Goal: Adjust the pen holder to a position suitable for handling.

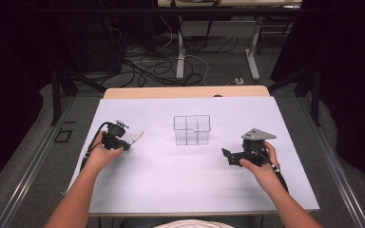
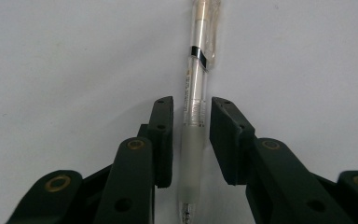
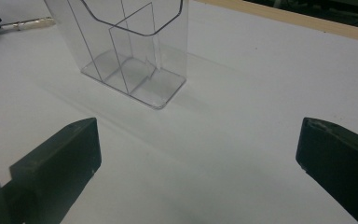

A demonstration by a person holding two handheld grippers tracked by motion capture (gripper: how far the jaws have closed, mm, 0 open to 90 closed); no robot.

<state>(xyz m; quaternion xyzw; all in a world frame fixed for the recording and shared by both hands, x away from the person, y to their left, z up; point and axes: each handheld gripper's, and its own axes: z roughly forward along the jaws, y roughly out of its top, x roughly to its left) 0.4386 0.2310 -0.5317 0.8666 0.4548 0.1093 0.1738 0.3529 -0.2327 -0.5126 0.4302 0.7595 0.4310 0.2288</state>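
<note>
A clear-barrelled pen (image 2: 196, 93) with a frosted grip lies on the white table sheet (image 1: 171, 175), left of centre (image 1: 137, 137). My left gripper (image 2: 191, 105) straddles its grip end, one black jaw on each side, with a thin gap showing between each pad and the pen. From above, that left gripper (image 1: 126, 141) points right toward a clear plastic organiser (image 1: 192, 129) with dividers. My right gripper (image 1: 227, 154) rests at the right, aimed left at the organiser (image 3: 130, 51), its jaws (image 3: 198, 140) wide apart with nothing between them.
The organiser stands upright at the middle of the sheet and holds nothing. A wooden table edge (image 1: 185, 91) runs behind the sheet. Beyond it are cables and table legs on the floor (image 1: 180, 61). The pen's far end (image 3: 30, 22) shows past the organiser.
</note>
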